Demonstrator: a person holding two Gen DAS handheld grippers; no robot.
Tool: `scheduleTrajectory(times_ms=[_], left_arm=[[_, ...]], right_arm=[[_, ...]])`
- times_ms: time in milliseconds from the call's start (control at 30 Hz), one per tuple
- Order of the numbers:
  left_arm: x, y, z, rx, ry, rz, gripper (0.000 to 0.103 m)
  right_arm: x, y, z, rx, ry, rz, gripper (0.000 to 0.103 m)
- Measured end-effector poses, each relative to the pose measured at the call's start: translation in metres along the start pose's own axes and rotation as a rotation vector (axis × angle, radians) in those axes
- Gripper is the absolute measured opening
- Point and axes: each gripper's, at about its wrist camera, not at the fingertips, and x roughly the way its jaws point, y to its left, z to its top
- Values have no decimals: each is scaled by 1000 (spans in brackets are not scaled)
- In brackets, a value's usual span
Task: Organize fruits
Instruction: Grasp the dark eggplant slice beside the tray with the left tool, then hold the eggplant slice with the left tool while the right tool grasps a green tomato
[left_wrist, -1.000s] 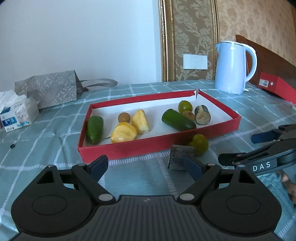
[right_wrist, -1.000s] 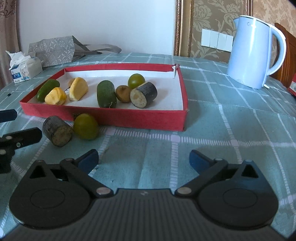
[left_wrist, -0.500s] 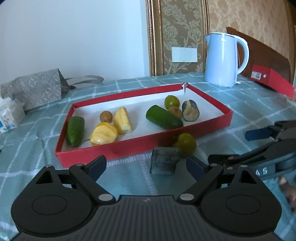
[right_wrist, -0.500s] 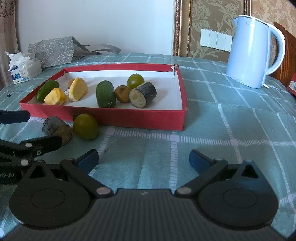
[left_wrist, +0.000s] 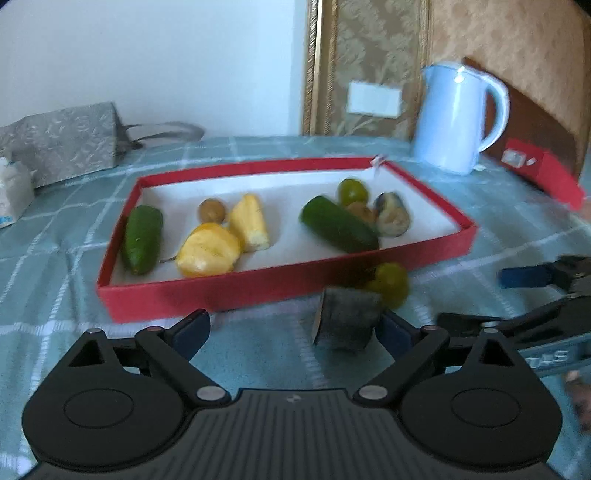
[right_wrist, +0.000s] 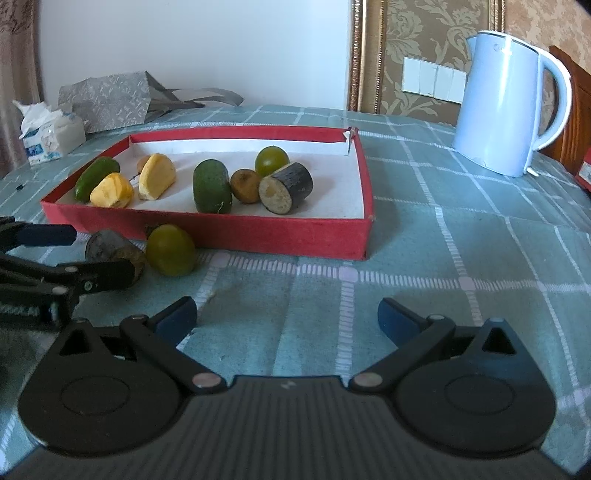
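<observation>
Dark and cylindrical, the stub (left_wrist: 345, 317) lies on the table just in front of the tray (left_wrist: 258, 286), outside its near wall, with the lime (left_wrist: 389, 282) touching or almost touching it on the kettle side. Over the last second my left tongs (left_wrist: 291, 328) have closed in: the stub now sits close ahead, beside the right pad, not yet between both. I judge a small shift toward it will centre the grasp. These tongs are spread wide and hold nothing. The stub's long axis runs roughly along the tray's near wall, one pale cut face turned toward my left; this view is blurred, so I can't be finer. My right tongs (right_wrist: 288, 317) hover over bare cloth in front of the tray, equally wide apart, empty. Behind the tray stands the kettle (right_wrist: 506, 107).
</observation>
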Motion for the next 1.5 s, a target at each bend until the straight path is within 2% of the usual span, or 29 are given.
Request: scheduleTrajectory(times_ms=[33,133,233,333,600,700,767,800,967,1500], left_arm=[[2,-1,0,12,15,24,96],[2,-3,1,29,14,32,96],[1,-14,0,94,5,36,96],[2,-24,1,150,-14,74,96],[8,-25,5,141,-8,73,97],[6,-24,4,135,-17,74,85],[4,-21,4,129,-18,22,60],[3,-21,3,130,-19,-2,56],[-2,-30,0,175,-32,-22,31],[-29,11,-12,12,-61,120,29]], right_arm=[[-1,-1,-1,6,0,1,103],[-2,-4,-2,17,-1,-15,103],[-1,-4,-2,18,-2,-17,103],[-1,-3,-2,22,-4,-18,103],[-1,-3,-2,20,-4,-19,103],[-1,-3,-2,21,-4,-19,103],[-1,-3,-2,21,-4,-19,103],[-1,-3,-2,21,-5,-19,103],[-1,-3,-2,20,-5,-19,103],[-1,-2,-3,20,-10,-19,103]])
